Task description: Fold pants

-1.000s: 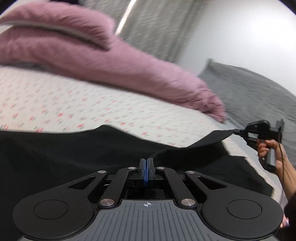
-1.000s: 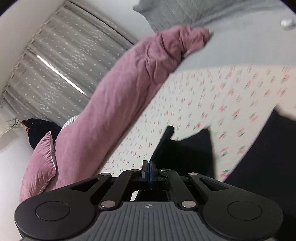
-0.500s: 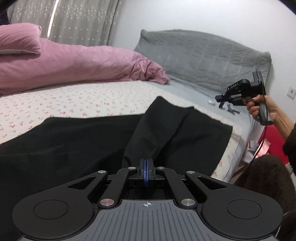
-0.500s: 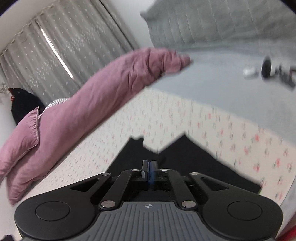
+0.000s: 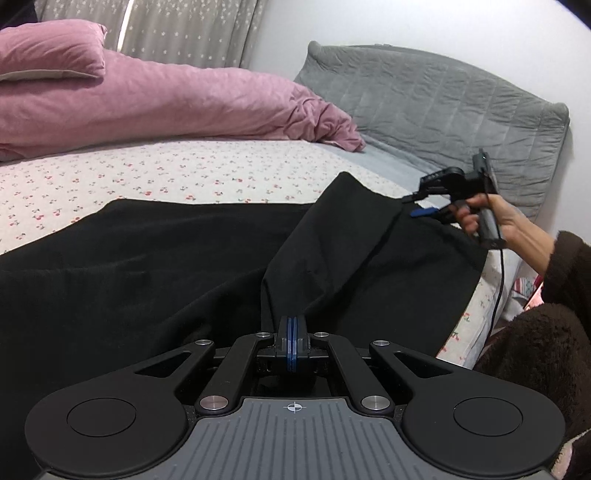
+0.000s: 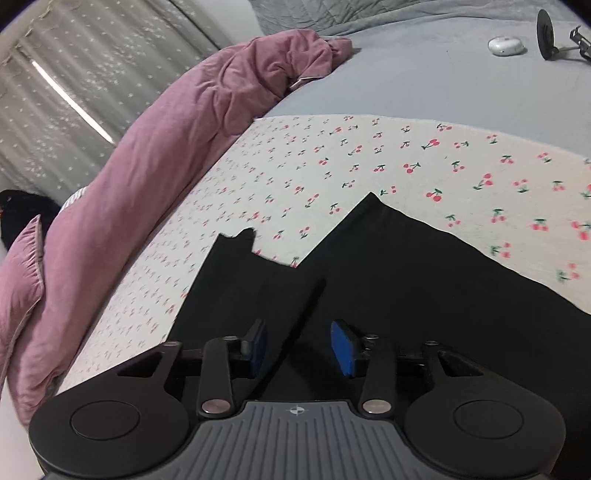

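Observation:
Black pants (image 5: 166, 266) lie spread on the cherry-print sheet (image 5: 147, 177), with one part folded over toward the right. My left gripper (image 5: 292, 332) is shut on a raised fold of the pants at the near edge. At the far right a hand holds my right gripper (image 5: 424, 206) just over the pants' far edge. In the right wrist view, the right gripper (image 6: 300, 345) is low over the pants (image 6: 406, 277). Its jaws are opening and the blue pads (image 6: 341, 347) stand apart. A crease of cloth runs under the gap, and neither pad presses on it.
A pink duvet (image 5: 166, 107) and a pink pillow (image 5: 48, 51) lie along the far side of the bed. A grey quilted cover (image 5: 424, 99) stands at the back right. A small white object (image 6: 504, 46) and a black stand (image 6: 546, 29) rest on the grey sheet. A brown fuzzy sleeve (image 5: 535, 332) is at the bed's right edge.
My right gripper let go of the stretched pants edge, opened and came down close over the cloth. The pants part now lies folded across. My left gripper stayed shut on its fold.

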Demonstrator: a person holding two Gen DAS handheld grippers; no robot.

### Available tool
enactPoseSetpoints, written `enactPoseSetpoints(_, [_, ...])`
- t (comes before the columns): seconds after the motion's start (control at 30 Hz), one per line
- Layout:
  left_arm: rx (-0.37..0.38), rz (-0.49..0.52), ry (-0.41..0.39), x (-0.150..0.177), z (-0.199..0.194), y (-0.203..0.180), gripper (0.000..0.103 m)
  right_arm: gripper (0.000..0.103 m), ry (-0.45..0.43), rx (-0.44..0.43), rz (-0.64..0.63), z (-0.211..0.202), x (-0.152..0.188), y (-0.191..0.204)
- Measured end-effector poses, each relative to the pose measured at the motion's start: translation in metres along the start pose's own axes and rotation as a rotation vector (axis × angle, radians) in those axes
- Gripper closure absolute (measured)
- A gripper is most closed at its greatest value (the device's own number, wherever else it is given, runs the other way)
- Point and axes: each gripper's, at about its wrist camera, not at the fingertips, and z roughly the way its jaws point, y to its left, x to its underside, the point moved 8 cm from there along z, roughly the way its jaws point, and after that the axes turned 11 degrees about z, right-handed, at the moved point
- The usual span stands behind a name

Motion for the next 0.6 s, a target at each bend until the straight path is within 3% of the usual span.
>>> enactPoseSetpoints(0.1, [-0.001, -0.003, 0.013, 0.003, 0.002, 0.001, 0.103, 0.071, -0.021, -0.006, 0.006, 0.009, -0.005, 0.002])
enactPoseSetpoints(0.17, [-0.002, -0.001, 0.019, 0.005, 0.003, 0.002, 0.103, 0.098, -0.026, 0.002, -0.002, 0.013, -0.007, 0.003])
enactPoseSetpoints(0.37, [-0.007, 0.003, 0.003, 0.002, -0.005, 0.002, 0.103, 0.101, -0.077, 0.026, -0.076, -0.010, -0.011, 0.009])
enactPoseSetpoints(0.6, [0.047, 0.064, -0.015, -0.002, -0.022, -0.011, 0.103, 0.101, -0.169, 0.122, -0.281, -0.103, -0.008, 0.012])
